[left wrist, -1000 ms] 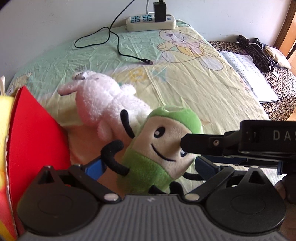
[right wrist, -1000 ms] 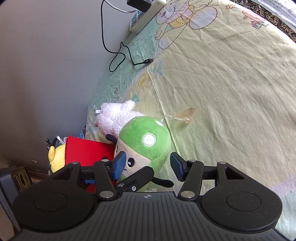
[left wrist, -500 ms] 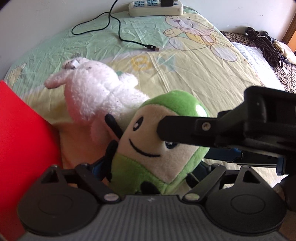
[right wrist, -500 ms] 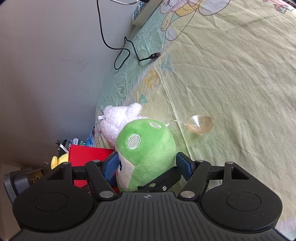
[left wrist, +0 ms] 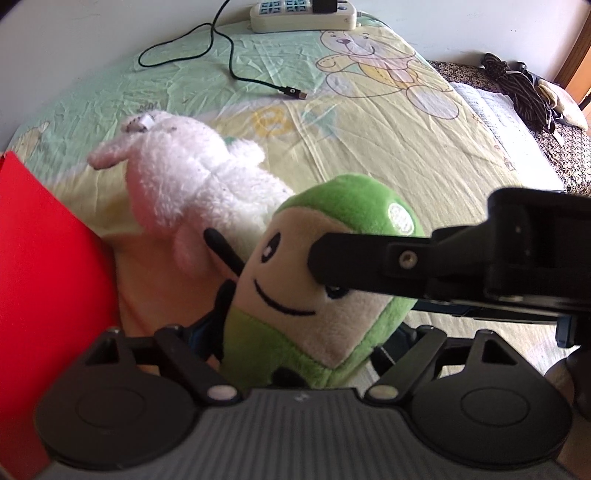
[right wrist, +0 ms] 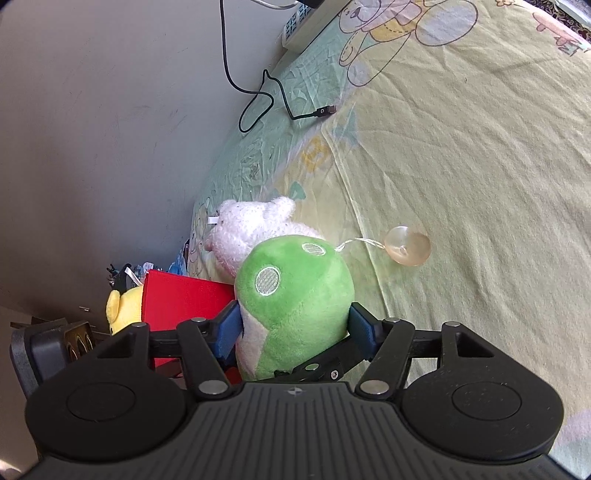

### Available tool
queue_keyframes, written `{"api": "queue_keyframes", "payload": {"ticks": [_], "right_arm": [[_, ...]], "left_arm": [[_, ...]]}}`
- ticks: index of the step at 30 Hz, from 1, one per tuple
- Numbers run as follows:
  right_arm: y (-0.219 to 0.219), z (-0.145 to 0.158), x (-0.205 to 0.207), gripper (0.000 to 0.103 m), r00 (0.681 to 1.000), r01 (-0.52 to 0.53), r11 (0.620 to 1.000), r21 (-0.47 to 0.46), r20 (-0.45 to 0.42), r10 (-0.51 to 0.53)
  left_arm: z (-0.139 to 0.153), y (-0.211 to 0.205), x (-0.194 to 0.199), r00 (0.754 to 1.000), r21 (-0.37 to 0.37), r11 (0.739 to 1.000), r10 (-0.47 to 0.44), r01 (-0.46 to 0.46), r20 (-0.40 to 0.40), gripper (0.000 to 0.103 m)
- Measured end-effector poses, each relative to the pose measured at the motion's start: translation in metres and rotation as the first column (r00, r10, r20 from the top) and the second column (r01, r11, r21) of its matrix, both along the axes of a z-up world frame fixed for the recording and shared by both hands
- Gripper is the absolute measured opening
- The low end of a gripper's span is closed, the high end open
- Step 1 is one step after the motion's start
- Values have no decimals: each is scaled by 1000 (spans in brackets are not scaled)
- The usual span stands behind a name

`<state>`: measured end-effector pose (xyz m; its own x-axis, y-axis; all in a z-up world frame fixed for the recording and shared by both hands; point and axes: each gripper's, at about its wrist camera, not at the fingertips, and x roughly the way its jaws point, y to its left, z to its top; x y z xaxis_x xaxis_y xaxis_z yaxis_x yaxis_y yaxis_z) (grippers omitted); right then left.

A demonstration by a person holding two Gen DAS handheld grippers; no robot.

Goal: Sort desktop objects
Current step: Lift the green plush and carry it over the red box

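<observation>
A green and cream plush toy [left wrist: 314, 295] with a smiling face stands upright between the fingers of my left gripper [left wrist: 301, 336], which is shut on its lower body. From the right, one finger [left wrist: 369, 254] of my right gripper crosses the toy's face. In the right wrist view the plush toy [right wrist: 295, 295] sits between the blue pads of my right gripper [right wrist: 293, 326], and both pads press its sides. A clear suction cup [right wrist: 406, 251] on a string hangs from the toy's head and lies on the sheet.
A white plush rabbit [left wrist: 192, 177] lies just behind the green toy, against a red box [left wrist: 48, 295] on the left. A yellow plush [right wrist: 123, 308] is beyond the box. A power strip [left wrist: 303, 14] and black cable [left wrist: 229, 55] lie by the wall. Dark cords [left wrist: 517, 81] sit far right.
My right gripper has come in around the green toy's head and narrowed onto it. The left camera has drawn closer to the toy, which stands more upright.
</observation>
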<state>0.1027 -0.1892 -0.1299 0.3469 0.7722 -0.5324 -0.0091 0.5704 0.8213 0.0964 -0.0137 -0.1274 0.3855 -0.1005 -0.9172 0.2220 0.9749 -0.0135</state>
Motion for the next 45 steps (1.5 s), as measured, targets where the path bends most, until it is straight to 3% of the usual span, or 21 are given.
{"api": "queue_keyframes", "payload": {"ticks": [14, 27, 36, 45], "right_arm": [[-3, 20, -53, 65, 998, -44, 998, -52, 38, 46], [15, 27, -99, 65, 991, -115, 990, -84, 60, 120], [43, 38, -134, 65, 990, -104, 987, -125, 83, 115], [98, 40, -171, 65, 986, -128, 978, -167, 81, 143]], "left_arm": [[11, -2, -55, 1000, 0, 1000, -15, 15, 14, 86], [15, 23, -110, 1000, -10, 1000, 21, -21, 21, 86], [19, 53, -134, 999, -5, 999, -44, 44, 18, 85], [20, 108, -168, 994, 11, 994, -107, 106, 7, 85]]}}
